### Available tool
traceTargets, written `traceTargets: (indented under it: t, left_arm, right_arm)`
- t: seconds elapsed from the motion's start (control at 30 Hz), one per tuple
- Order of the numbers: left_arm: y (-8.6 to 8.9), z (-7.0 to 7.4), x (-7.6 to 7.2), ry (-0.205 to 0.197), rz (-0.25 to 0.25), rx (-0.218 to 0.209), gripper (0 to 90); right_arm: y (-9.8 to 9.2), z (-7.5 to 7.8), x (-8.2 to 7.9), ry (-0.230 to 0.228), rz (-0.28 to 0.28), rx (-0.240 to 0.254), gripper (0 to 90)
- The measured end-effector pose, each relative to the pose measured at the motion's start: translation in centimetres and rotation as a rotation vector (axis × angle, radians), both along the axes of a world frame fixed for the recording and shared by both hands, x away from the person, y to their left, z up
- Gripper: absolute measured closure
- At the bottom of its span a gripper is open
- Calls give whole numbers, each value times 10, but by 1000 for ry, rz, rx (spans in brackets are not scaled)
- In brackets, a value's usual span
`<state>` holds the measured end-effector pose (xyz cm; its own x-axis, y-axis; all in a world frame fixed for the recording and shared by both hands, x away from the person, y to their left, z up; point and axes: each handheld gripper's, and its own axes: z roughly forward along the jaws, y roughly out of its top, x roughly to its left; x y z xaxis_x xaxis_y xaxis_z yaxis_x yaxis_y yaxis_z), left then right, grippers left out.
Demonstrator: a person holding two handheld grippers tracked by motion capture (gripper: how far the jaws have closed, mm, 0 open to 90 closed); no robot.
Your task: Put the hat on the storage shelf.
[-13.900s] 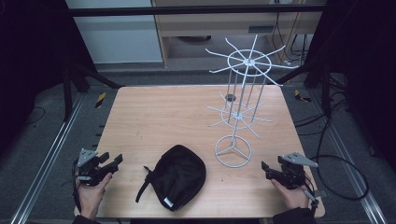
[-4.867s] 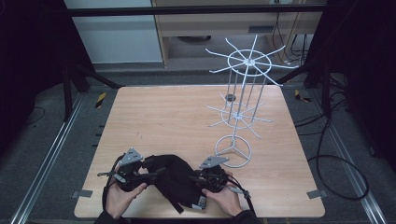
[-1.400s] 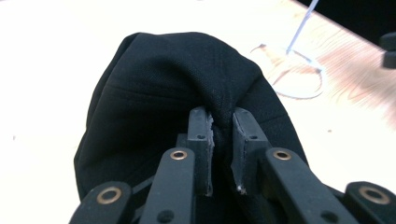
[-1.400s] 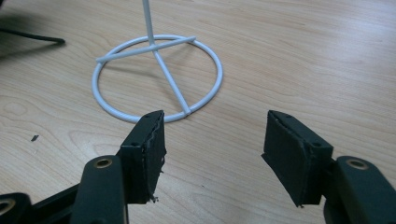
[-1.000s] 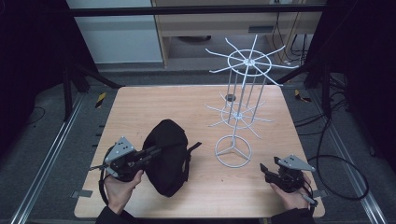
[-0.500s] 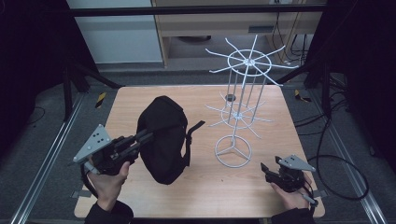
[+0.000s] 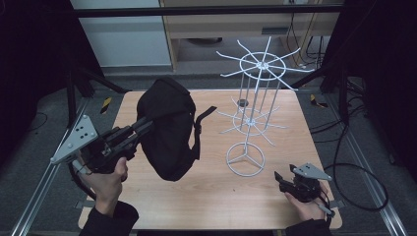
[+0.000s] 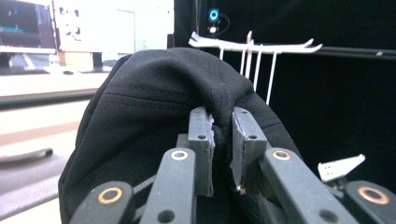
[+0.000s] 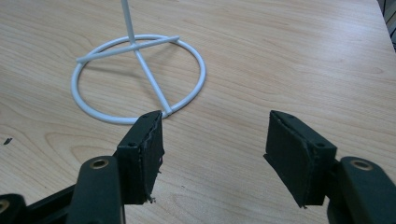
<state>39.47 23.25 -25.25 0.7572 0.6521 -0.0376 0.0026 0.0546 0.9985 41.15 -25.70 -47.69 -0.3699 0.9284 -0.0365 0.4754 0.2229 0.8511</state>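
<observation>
One black bag (image 7: pixel 167 125) – one white wire stand (image 7: pixel 251 113).

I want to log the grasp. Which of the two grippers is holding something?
The left gripper: its fingers pinch the black bag above the table. The right gripper is open, with nothing between its fingers.

No legible text, brand, no. or sign anywhere. Bright monitor screen (image 8: pixel 25 23) in left gripper view's bg shows content, too blurred to read. Yellow-black striped tape strips (image 7: pixel 106 104) on the floor carry no lettering.
</observation>
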Motion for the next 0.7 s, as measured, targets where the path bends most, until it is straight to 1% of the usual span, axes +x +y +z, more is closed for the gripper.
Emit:
traceTargets:
  t: [0.07, 0.1, 0.13, 0.33, 0.37, 0.4, 0.43, 0.47, 0.57, 0.63, 0.7]
  left_arm:
    - [-2, 7, -1, -19, -7, -5, 792]
    - [-4, 14, -3, -34, -12, -8, 792]
    - [-4, 14, -3, -34, -12, -8, 792]
    - [-10, 31, -6, -71, -26, -27, 792]
    - [-13, 36, -5, -76, -32, -30, 792]
    - [-13, 36, -5, -76, -32, -30, 792]
    - [-16, 40, -4, -82, -34, -32, 792]
    - [-16, 40, -4, -82, -34, -32, 792]
    - [-23, 49, 0, -85, -47, -40, 792]
    - [-25, 51, 1, -88, -51, -44, 792]
    - [-30, 59, 2, -95, -65, -52, 793]
  right_arm:
    - [0, 0, 0, 0, 1, -1, 369]
    - [0, 0, 0, 0, 1, -1, 368]
    - [0, 0, 0, 0, 1, -1, 368]
    - [0, 0, 0, 1, 1, 0, 368]
    - [1, 0, 0, 1, 3, 1, 368]
    - [1, 0, 0, 1, 3, 1, 368]
    - [0, 0, 0, 0, 3, -2, 368]
    - [0, 0, 0, 2, 2, 0, 368]
    - [1, 0, 0, 3, 3, 0, 368]
    - [0, 0, 0, 2, 1, 0, 368]
    - [0, 0, 1, -2, -2, -1, 368]
